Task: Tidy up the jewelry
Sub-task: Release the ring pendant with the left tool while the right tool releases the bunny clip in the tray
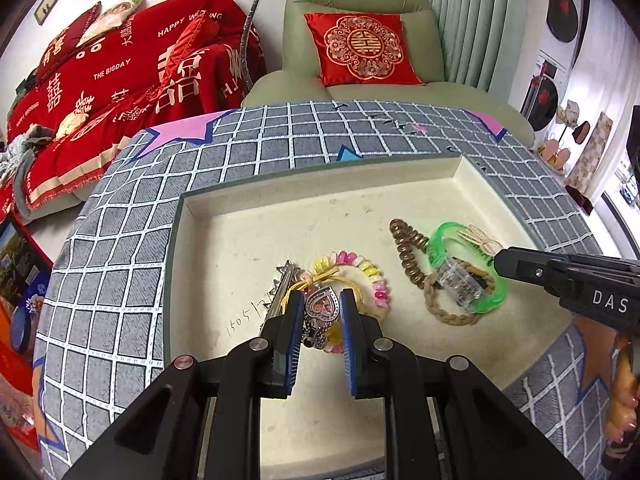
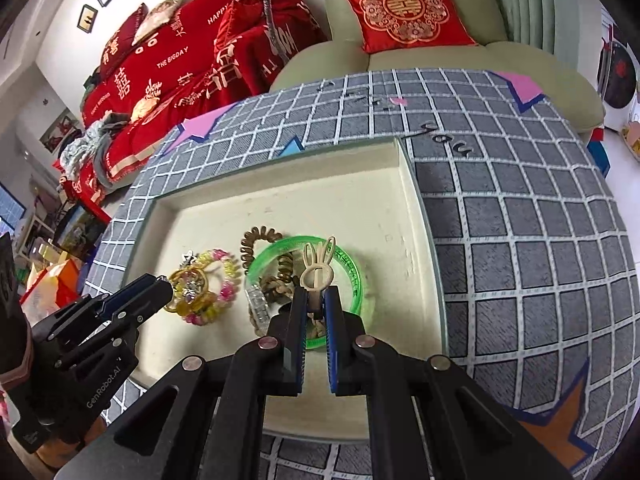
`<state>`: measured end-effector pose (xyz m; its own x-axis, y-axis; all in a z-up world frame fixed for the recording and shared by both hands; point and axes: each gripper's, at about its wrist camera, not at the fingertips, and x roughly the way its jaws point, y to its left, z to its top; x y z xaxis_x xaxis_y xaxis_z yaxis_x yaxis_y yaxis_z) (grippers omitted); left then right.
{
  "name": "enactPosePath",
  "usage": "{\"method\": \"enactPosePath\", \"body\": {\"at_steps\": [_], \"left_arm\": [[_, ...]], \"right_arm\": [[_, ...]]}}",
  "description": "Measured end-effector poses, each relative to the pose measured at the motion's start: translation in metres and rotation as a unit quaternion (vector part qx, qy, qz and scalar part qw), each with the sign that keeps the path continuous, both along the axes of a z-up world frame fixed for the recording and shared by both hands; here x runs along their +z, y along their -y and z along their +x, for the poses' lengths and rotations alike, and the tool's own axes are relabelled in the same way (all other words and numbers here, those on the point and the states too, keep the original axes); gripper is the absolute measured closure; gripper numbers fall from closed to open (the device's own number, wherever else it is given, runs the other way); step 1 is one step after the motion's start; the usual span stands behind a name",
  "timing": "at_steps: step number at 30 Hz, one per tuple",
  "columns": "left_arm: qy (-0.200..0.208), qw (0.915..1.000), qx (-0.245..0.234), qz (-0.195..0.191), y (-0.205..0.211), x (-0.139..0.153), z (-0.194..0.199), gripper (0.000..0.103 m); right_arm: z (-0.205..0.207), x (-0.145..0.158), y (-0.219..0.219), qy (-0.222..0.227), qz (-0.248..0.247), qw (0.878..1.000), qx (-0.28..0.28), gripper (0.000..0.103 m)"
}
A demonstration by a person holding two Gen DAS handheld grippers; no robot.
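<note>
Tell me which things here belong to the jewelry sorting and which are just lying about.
Job:
cream shallow tray
silver heart-shaped watch between left tool fingers
beige rabbit-shaped hair clip in right tool
translucent green plastic bangle
pink-and-yellow spiral hair tie
brown coil hair tie

Lying about:
red embroidered cushion
red wedding blanket

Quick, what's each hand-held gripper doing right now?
Left hand-held gripper: closing around the heart watch, contact unclear.
Right hand-held gripper: shut on the bunny clip.
</note>
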<state>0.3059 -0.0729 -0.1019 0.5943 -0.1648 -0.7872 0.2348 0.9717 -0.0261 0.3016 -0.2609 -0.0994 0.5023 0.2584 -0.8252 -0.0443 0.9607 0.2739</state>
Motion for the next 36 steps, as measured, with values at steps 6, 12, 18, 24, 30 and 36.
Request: {"method": "enactPosePath", "body": {"at_steps": [6,12,18,24,30,36], "left_arm": [[0.002,0.9998,0.001,0.019,0.003,-0.007,0.001,0.073],[-0.004,0.9997,0.006,0.025,0.004,-0.011,0.003,0.073],[-0.002,0.9991,0.008,0.042,0.007,-0.011,0.001,0.073],[0.025,0.9987,0.020,0.039,0.005,0.001,-0.005,0.000],[0.041,0.9984,0.014,0.037,0.007,0.016,-0.011,0.000],[0.040,0.9983,0.019,0.037,0.006,0.024,-0.019,0.000]], "right_arm": [[0.003,-0.009,-0.002,-0.005,0.000,1.000,0.001,0.094],[0.003,-0.009,-0.004,-0.003,0.000,1.000,0.002,0.094],[0.005,-0.010,-0.002,-0.009,0.006,1.000,-0.003,0.072],[-0.001,0.002,-0.002,0.013,0.018,1.000,-0.007,0.056],[-0.011,0.018,0.004,0.035,0.025,0.999,-0.020,0.056],[-0.018,0.020,0.007,0.027,0.028,0.999,-0.029,0.055]]}}
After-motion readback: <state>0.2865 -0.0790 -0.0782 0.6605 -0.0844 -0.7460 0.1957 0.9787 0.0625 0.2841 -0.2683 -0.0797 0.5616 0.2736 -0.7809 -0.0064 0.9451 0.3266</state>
